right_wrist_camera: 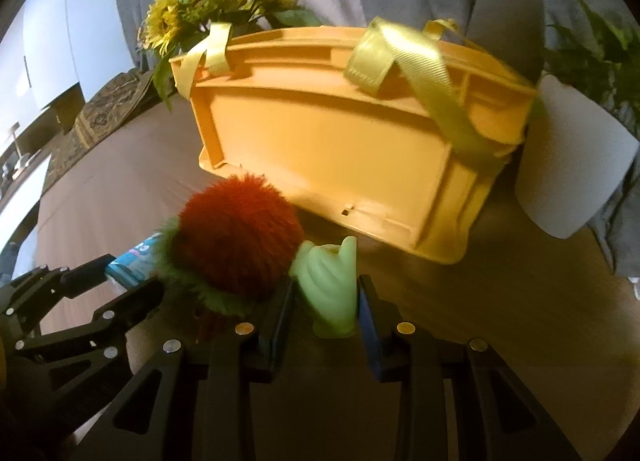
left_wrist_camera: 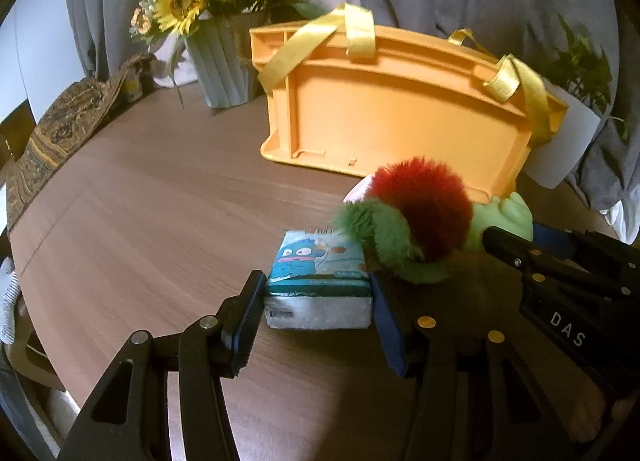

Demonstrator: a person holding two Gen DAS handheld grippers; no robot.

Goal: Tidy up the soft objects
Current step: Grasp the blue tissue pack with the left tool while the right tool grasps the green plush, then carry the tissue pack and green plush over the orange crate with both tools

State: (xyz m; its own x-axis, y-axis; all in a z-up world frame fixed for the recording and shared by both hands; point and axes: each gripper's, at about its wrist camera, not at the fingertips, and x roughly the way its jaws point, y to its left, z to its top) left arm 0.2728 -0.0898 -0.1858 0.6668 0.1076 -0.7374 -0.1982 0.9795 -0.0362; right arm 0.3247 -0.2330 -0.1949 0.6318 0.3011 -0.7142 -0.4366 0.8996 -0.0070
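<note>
On counter (left_wrist_camera: 140, 213), before orange basket (left_wrist_camera: 392, 117): tissue pack (left_wrist_camera: 320, 281) (cartoon print, text unreadable) flat, long axis across view. Left tongs (left_wrist_camera: 316, 301) low, level, shut against pack's two ends. Right tongs (right_wrist_camera: 324, 301), lettered "DAS" in left view, grip green squishy toy (right_wrist_camera: 332, 285), upright. Red-green pompom (right_wrist_camera: 236, 245) between, touching pack.

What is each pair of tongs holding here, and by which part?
The left tongs grip the tissue pack by its two short sides. The right tongs clamp the pale green squishy toy across its body, beside the furry red-and-green plush.
</note>
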